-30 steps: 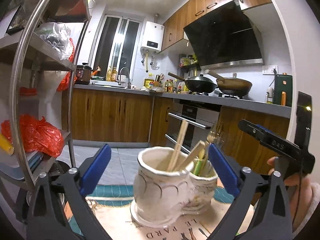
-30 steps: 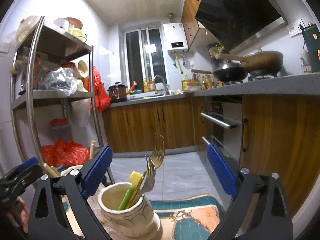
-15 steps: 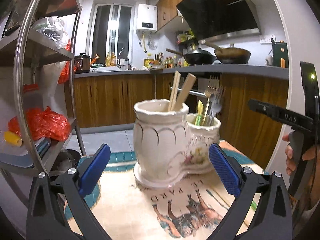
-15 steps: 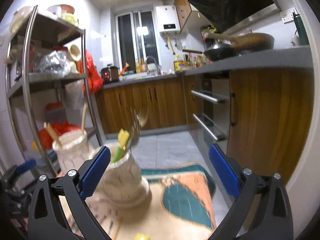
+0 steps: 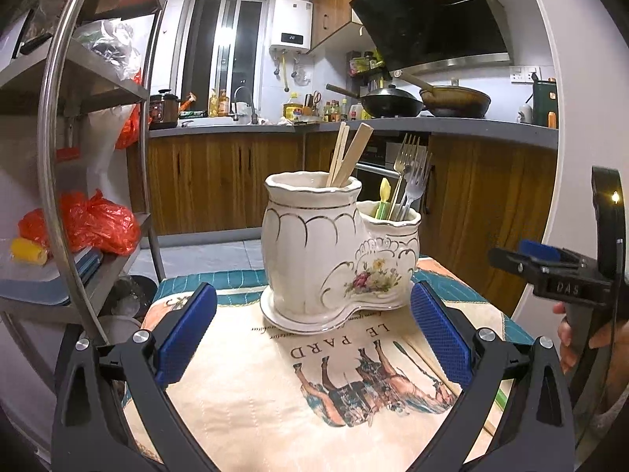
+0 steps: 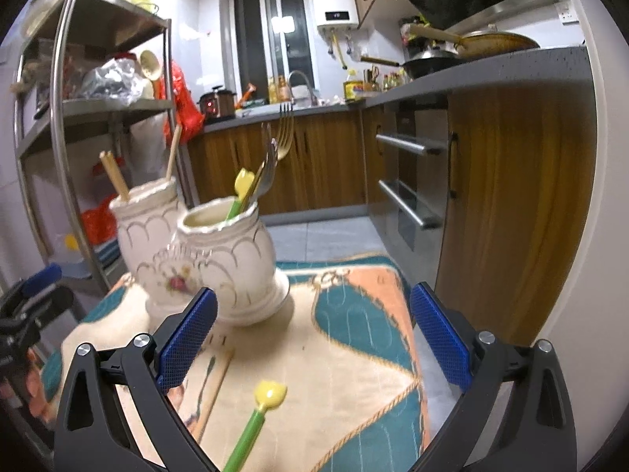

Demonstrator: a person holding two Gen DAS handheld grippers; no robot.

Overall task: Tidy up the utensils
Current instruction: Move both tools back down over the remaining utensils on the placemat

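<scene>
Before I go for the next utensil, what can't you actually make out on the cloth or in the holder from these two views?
- Green-handled utensil, right wrist view: its lower end is cut off by the frame edge.
- Chopstick on the cloth, right wrist view: blurred, near end hidden behind the right gripper finger.
- Ceramic holder, both views: its walls hide the utensils' lower ends.
- Cloth near edge, left wrist view: covered by the left gripper.

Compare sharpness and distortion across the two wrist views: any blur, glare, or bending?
Left wrist: sharp on the ceramic holder; fisheye bows the steel shelf post; the window blows out. Right wrist: softer, motion blur smears the holder's floral print; the yellow-tipped green utensil lying on the cloth is out of focus.
</scene>
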